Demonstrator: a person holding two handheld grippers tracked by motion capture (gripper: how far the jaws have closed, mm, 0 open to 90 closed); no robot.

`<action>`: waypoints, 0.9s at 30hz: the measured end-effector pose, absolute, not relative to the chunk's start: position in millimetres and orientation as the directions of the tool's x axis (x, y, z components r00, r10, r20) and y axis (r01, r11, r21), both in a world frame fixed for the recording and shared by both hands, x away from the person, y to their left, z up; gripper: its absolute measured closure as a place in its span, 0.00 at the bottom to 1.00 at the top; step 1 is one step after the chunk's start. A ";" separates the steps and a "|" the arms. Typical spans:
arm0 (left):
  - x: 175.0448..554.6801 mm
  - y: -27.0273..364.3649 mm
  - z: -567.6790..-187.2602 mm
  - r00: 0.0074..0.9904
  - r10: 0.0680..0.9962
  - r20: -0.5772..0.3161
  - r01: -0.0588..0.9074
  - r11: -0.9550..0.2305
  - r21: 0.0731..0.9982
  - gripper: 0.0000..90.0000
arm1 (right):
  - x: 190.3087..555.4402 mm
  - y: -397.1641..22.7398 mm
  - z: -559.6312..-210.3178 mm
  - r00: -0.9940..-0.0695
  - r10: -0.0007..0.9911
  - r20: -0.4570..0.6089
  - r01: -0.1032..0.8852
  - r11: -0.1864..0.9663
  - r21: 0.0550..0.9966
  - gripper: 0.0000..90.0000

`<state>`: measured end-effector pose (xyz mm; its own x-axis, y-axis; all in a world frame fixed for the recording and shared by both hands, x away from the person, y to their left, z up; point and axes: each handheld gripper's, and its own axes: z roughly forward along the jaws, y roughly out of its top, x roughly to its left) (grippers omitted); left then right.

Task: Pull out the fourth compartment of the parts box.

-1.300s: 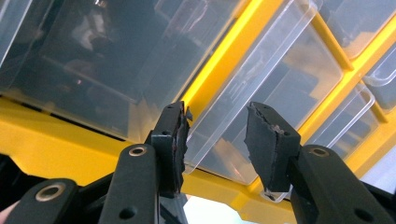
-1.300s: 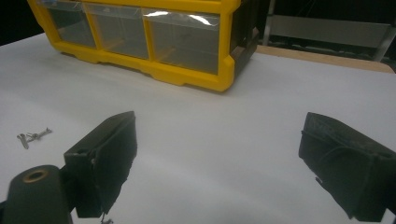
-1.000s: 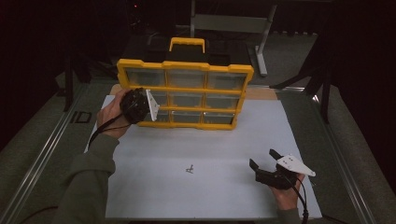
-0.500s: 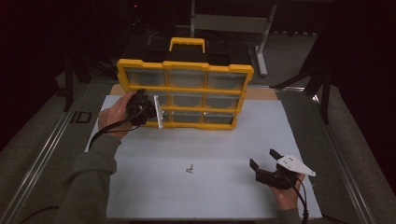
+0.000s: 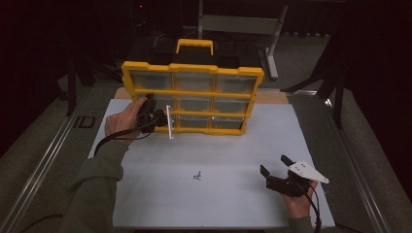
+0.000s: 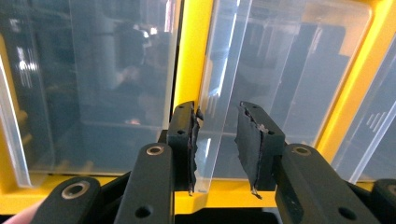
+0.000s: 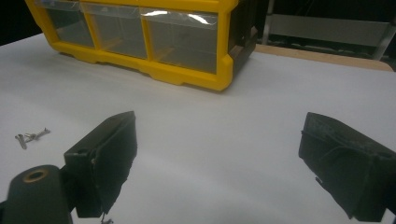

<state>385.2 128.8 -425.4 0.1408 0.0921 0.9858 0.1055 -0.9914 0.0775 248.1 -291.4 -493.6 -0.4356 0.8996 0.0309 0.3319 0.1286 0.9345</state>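
Because our left gripper (image 6: 217, 149) has just been narrowing its jaws around the clear drawer lip (image 6: 212, 116) between them without clamping it yet, we risk it slipping out, while our right gripper (image 5: 278, 170) rests spread wide, screws (image 7: 30, 136) left of it.

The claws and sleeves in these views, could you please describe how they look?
Both claws, left and right, are black with two blocky jaws faced with worn black pads. A black cable trails from each, and the right one carries a pale three-cornered plate. The left sleeve is olive green.
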 end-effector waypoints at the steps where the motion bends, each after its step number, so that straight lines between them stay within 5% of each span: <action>1: 385.3 128.1 -426.0 0.136 0.083 0.987 0.104 -0.992 0.069 0.76 | 248.1 -291.4 -493.5 -0.436 0.900 0.030 0.331 0.129 0.935 0.13; 27: 382.8 124.3 -433.9 0.059 0.001 0.998 0.121 -0.993 -0.007 0.88 | 248.2 -292.0 -493.6 -0.435 0.900 0.031 0.333 0.129 0.934 0.13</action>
<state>382.8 124.3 -433.9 0.0589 0.0005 0.9983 0.1207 -0.9927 -0.0066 248.2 -292.0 -493.6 -0.4348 0.9000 0.0307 0.3331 0.1290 0.9340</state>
